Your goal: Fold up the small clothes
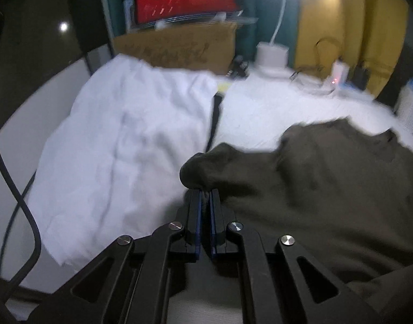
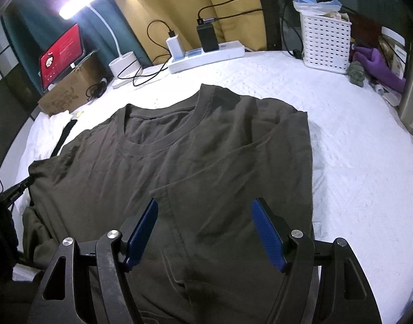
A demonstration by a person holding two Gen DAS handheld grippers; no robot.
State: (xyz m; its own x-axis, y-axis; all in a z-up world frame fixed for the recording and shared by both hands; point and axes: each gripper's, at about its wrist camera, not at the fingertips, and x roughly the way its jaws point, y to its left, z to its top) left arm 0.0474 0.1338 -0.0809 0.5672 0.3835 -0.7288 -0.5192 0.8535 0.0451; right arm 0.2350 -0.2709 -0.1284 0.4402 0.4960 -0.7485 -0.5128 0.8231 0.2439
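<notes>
Folding the second side: the dark T-shirt (image 2: 179,162) lies spread on the white table cover (image 2: 354,135), collar toward the power strip (image 2: 206,55), with the sleeve side nearer the white basket (image 2: 325,40) apparently already turned in. The left gripper (image 1: 205,191) is clamped on a bunched sleeve edge. The right gripper (image 2: 203,229) hovers wide, empty, over the hem. Next, judged: carry the pinched edge across toward the midline, then release.

Dark olive cotton T-shirt (image 2: 179,162) lies front-up on the white-covered surface (image 2: 354,135), collar toward the far edge. Its right side is folded inward over the body. Left sleeve edge (image 1: 201,172) lifted and bunched, pinched in the left claw (image 1: 205,191).
</notes>
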